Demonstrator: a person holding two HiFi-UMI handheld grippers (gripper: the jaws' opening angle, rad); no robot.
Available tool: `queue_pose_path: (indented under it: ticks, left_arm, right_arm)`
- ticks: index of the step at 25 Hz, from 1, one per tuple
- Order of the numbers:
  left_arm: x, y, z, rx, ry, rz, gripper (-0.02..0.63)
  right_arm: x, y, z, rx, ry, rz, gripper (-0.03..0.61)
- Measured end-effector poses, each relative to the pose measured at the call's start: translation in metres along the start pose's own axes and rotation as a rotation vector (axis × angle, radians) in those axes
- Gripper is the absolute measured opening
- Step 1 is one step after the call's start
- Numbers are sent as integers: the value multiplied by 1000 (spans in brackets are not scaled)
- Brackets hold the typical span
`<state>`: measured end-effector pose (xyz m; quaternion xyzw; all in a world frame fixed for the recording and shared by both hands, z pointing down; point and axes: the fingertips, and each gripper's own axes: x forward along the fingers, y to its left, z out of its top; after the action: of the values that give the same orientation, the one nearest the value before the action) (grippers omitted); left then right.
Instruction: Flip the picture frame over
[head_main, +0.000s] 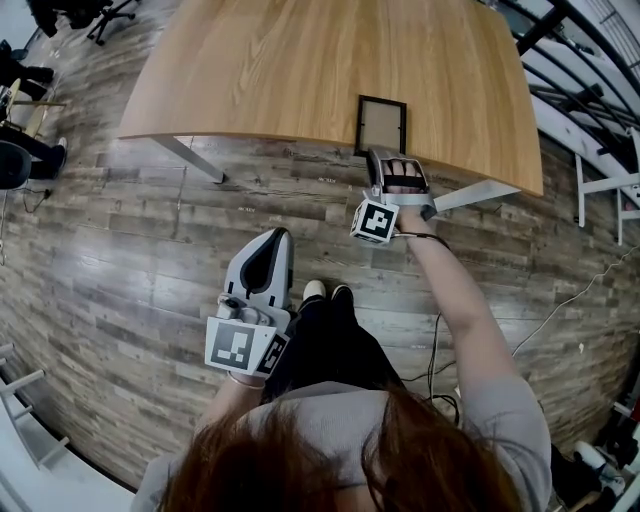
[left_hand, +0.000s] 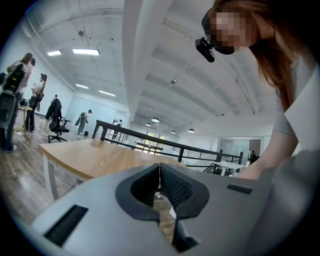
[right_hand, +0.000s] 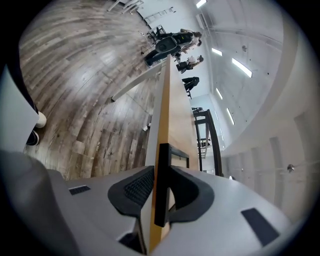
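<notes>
A black picture frame (head_main: 381, 124) with a tan panel lies flat at the near edge of the wooden table (head_main: 280, 70). My right gripper (head_main: 384, 154) reaches in at that edge, rolled on its side. In the right gripper view its jaws (right_hand: 161, 172) are closed on the frame's black near rail (right_hand: 161, 195), one pad on each face, right beside the tabletop's edge (right_hand: 162, 105). My left gripper (head_main: 276, 236) hangs lower, over the floor in front of the table, shut and empty; its tips (left_hand: 159, 166) meet in the left gripper view.
A slanted table leg (head_main: 190, 158) and a second one (head_main: 478, 194) stand under the near edge. A cable (head_main: 560, 305) runs over the wood floor at the right. Office chairs (head_main: 80, 15) and people (left_hand: 20, 100) are far off. My feet (head_main: 325, 292) are by the table.
</notes>
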<state>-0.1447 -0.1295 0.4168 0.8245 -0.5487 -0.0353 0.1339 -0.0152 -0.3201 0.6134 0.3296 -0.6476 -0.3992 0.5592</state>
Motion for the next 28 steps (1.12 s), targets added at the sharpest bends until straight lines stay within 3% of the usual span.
queue_pose_path:
  ticks: [1, 11, 15, 20, 28]
  left_arm:
    - [0, 1, 0, 1, 2, -1, 9]
    - [12, -6, 4, -9, 3, -26, 9]
    - [16, -6, 4, -10, 3, -33, 9]
    - [24, -10, 6, -12, 2, -41, 9]
    - [29, -20, 8, -17, -2, -64, 9]
  right_arm:
    - [1, -2, -1, 6, 2, -2, 98]
    - [12, -9, -4, -9, 23, 16, 97]
    - [6, -10, -2, 55, -2, 8, 96]
    - [-15, -30, 7, 269, -96, -28, 95]
    - [-37, -99, 6, 834, -236, -82, 92]
